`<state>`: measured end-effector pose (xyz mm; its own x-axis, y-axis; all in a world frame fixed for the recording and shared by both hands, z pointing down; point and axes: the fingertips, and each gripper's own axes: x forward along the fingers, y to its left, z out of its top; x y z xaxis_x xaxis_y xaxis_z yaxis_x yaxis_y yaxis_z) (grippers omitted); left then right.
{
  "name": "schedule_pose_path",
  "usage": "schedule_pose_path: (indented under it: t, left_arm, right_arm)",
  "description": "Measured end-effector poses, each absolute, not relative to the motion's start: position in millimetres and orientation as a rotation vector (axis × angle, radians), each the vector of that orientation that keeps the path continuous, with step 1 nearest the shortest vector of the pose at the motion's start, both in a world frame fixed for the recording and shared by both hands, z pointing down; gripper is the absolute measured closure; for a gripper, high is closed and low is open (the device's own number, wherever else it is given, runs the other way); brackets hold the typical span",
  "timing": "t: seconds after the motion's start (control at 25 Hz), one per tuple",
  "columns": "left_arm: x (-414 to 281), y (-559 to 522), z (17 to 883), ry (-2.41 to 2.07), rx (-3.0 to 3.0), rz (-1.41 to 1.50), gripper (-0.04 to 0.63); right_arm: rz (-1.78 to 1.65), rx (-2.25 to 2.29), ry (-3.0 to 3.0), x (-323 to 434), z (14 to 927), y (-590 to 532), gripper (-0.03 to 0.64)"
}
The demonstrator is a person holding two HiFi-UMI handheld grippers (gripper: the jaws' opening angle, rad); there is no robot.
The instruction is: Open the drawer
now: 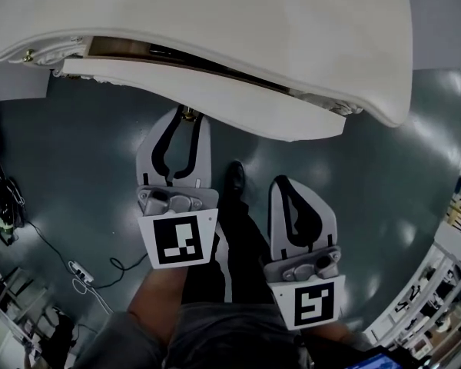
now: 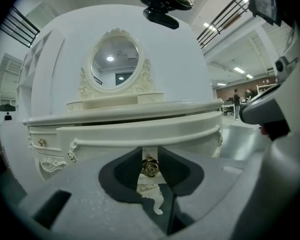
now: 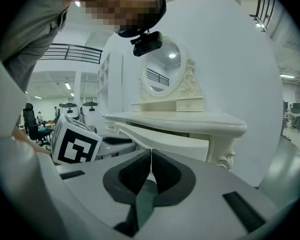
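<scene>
Looking down from the head view, both tools sit low in the frame over a dark grey floor (image 1: pixel 77 175), with the person's black shoe (image 1: pixel 235 177) between them. The right hand-held gripper (image 3: pixel 151 156) is nearest, hanging in the air on the right side, short of the furniture. Its jaws are clenched tip to tip with nothing in them.

A little farther on, the left hand-held gripper (image 2: pixel 150 160) reaches right up to the front of the drawer (image 2: pixel 140 131). Its jaws are closed on the little gold rose-shaped knob (image 2: pixel 150 168), one pad on each side, so it's grasping that.

The drawer itself is the wide, curved, cream-coloured one in the middle of the white desk (image 1: pixel 253 21). It stands partway out from under the desk top, and from above you can see a dark gap along its upper edge. To the left of it is a smaller drawer front with its own gold knob (image 2: pixel 40 142) and some carved scrollwork.

Farther back, on the desk, there's an oval mirror (image 2: pixel 115 61) in an ornate frame above a low row of small drawers. Off to the far right, a few people stand in an open hall.
</scene>
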<state>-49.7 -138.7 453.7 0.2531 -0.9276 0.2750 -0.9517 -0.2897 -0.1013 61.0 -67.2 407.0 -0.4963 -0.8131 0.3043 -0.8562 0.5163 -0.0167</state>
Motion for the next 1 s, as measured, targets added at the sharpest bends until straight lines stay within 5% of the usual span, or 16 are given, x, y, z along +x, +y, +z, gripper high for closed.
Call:
schedule_pose_path:
  t: [1.0]
  left_arm:
    - [-46.6, -130.3, 458.7, -1.762, 2.442, 0.46, 0.505]
  right_arm:
    - [0.214, 1.447, -2.476, 55.9, 398.5, -64.3, 0.601]
